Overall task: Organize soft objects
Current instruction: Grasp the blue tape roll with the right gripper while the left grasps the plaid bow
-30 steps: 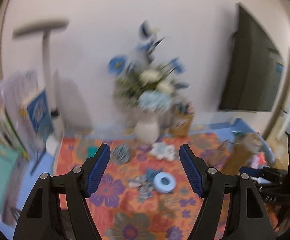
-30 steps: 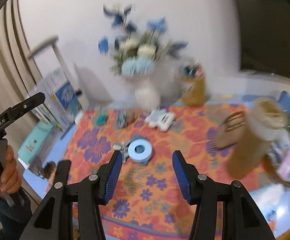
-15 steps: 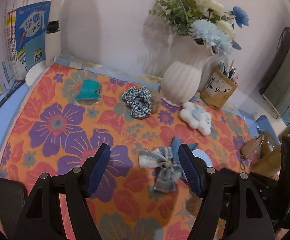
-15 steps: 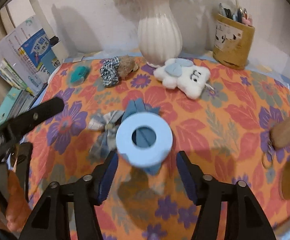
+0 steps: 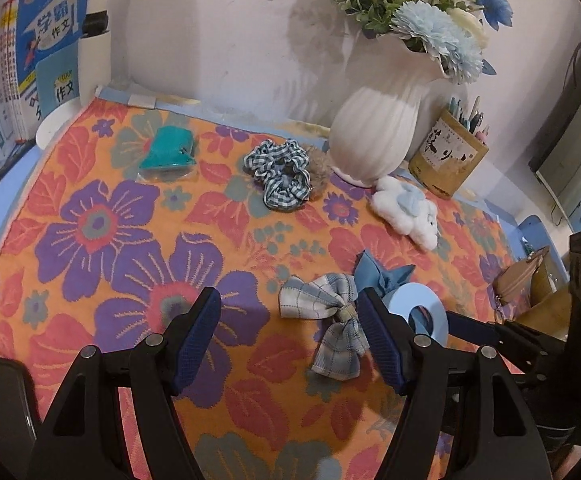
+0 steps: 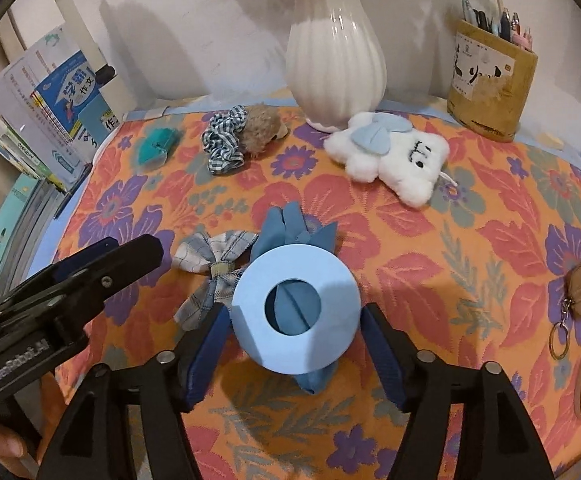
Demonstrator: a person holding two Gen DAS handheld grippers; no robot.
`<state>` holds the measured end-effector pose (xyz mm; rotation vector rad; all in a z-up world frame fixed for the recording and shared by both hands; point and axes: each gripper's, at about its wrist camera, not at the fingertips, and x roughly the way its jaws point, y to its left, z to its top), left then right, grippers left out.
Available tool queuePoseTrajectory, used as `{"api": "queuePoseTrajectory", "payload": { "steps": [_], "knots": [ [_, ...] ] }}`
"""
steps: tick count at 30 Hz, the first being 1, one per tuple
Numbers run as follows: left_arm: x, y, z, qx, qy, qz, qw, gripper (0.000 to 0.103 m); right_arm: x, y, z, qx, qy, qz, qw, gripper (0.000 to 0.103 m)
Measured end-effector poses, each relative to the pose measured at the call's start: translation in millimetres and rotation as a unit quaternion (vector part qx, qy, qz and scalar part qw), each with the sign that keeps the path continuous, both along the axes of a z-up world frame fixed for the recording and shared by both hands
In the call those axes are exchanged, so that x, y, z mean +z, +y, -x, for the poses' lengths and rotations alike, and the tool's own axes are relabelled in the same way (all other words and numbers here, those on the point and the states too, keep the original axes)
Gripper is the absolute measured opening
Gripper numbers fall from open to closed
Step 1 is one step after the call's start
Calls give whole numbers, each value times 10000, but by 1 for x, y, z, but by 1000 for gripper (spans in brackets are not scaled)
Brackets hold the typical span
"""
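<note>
From your left wrist view, your left gripper (image 5: pixel 286 334) hangs wide and empty over the floral cloth (image 5: pixel 90 220), with the plaid bow (image 5: pixel 326 312) just inside its right finger — the gingham scrunchie (image 5: pixel 280 174), teal piece (image 5: pixel 168 152) and cloud plush (image 5: pixel 408 212) lie scattered, so nothing looks sorted yet. From your right wrist view, your right gripper (image 6: pixel 294 354) is opening around the light blue ring (image 6: pixel 296 312) on the blue cloth (image 6: pixel 290 224) — pads not pressing it, so every soft item is left to do.

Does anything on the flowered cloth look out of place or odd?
Yes. A rigid light blue ring sits on top of a crumpled blue cloth, which shows through its hole. The plaid bow lies askew beside them.
</note>
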<state>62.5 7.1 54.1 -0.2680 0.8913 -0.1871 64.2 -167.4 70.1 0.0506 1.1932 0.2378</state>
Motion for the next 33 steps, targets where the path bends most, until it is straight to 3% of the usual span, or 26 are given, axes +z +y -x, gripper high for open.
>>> {"api": "queuePoseTrajectory", "payload": {
  "steps": [9,13,15,17,19,22,26,28,30,32,33],
  "knots": [
    [-9,-4,-1,-139,193,35,9997,68,-5,1,1,24,-20,150,9999,64],
    [-9,-2,0,-156,197,235,9994,69,18,-18,14,-47,-324,-575,9978,64],
    [-7,-3,0,-107,123,96,9998,69,35,-39,23,-136,-470,-1349,9896,64],
    [-8,-7,-1,-185,165,72,9997,69,43,-57,28,-263,-485,-1757,9829,65],
    [-11,-15,-4,-315,260,31,9992,69,45,-72,32,-449,-479,-1656,9840,65],
    [-22,-35,-12,-425,407,-318,9978,68,37,-79,36,-715,-417,-735,9939,65],
    [-28,-56,-17,-519,358,-897,9940,60,20,-88,40,-803,-186,-581,9949,65],
    [-29,-60,-20,-561,371,-848,9941,49,14,-89,39,-800,-137,-478,9956,65],
    [-29,-61,-20,-639,334,-759,9945,25,10,-85,40,-766,-127,-256,9967,65],
    [-28,-63,-17,-794,287,-637,9944,14,8,-83,43,-715,-181,-158,9972,65],
    [-26,-65,-13,-815,224,-691,9940,13,9,-82,44,-676,-202,-166,9974,65]
  ]
}}
